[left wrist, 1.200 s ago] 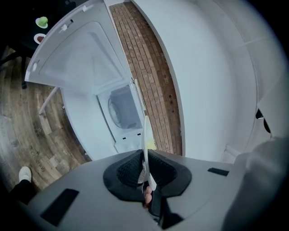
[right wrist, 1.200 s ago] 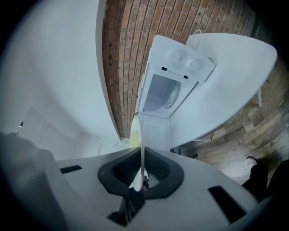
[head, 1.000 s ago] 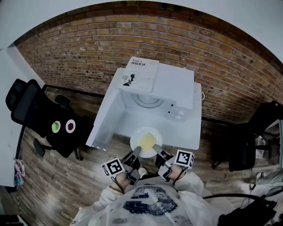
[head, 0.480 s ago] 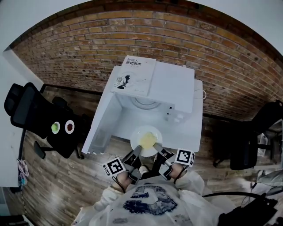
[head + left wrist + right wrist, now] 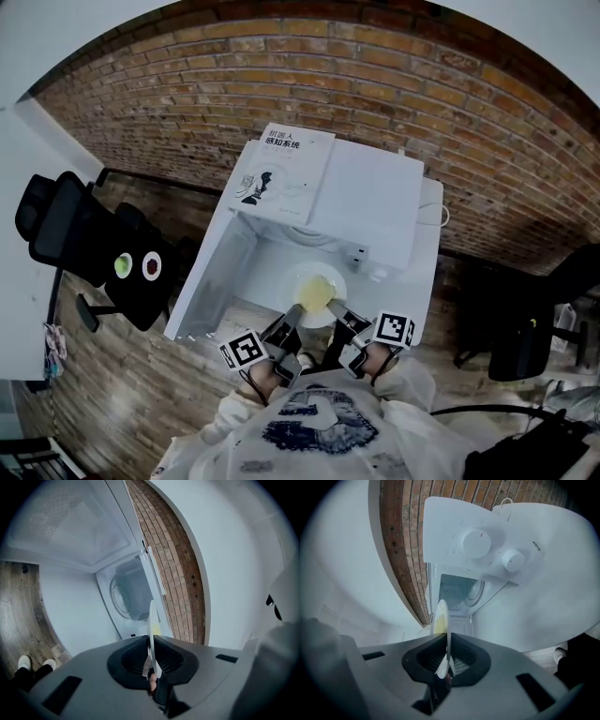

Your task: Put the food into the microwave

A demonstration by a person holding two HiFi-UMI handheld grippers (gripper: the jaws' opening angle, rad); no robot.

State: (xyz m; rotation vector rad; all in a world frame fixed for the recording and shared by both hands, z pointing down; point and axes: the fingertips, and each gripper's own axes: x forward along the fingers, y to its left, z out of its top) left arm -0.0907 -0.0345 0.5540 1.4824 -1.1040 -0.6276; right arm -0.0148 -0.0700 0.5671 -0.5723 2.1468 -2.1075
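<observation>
- The microwave (image 5: pixel 367 199) stands against the brick wall (image 5: pixel 394 84), and its door (image 5: pixel 208 281) is swung wide open on its left side.
- A white plate (image 5: pixel 296 279) carrying yellow food (image 5: pixel 318 293) is held level right at the microwave's open front, just below the front edge of its top.
- The left gripper (image 5: pixel 291 324) pinches the plate's near-left rim. In the left gripper view the plate (image 5: pixel 151 620) shows edge-on, clamped between the jaws.
- The right gripper (image 5: pixel 336 317) pinches the plate's near-right rim. In the right gripper view the plate (image 5: pixel 442 620) is likewise clamped between the jaws.
- In the right gripper view, two round knobs (image 5: pixel 475 542) sit on the microwave's control panel, beside the opening.
- A book (image 5: pixel 279 173) lies flat on the left part of the microwave's top.
- A black office chair (image 5: pixel 80 234) stands well to the left of the microwave, on the wooden floor (image 5: pixel 103 375).
</observation>
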